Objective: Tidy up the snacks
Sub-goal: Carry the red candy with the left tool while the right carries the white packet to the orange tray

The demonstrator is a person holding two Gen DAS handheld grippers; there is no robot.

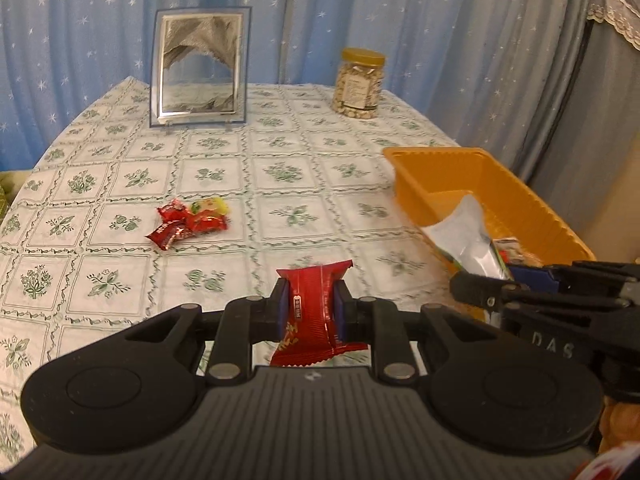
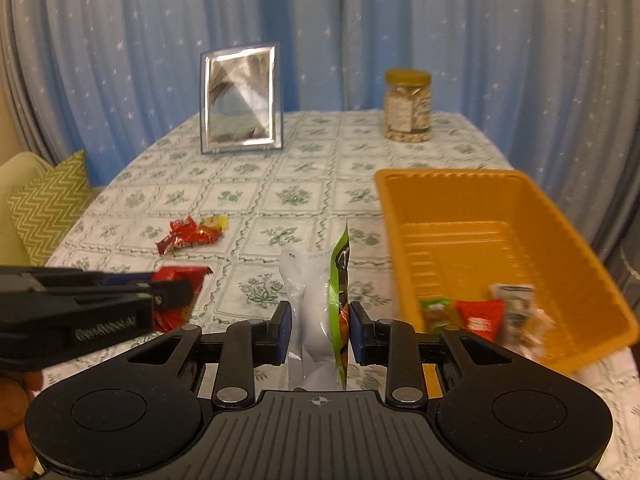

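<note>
Red snack packet [image 1: 312, 304] — long axis upright

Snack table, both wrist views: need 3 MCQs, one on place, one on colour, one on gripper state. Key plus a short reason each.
1. Where does the nut jar stand?
A. inside the tray
B. at the far end of the table, right of the picture frame
C. beside the loose candies

2. What colour is the tray?
A. orange
B. blue
C. white

3. What is the left gripper doing?
A. open over the table
B. shut on nothing
C. shut on a red snack packet

Key:
1 B, the jar stands on the tablecloth by the curtain, to the frame's right.
2 A, rim and walls are orange in both views.
3 C, the pads press the red wrapper on both sides; the right gripper likewise clamps a white and green pouch.
</note>
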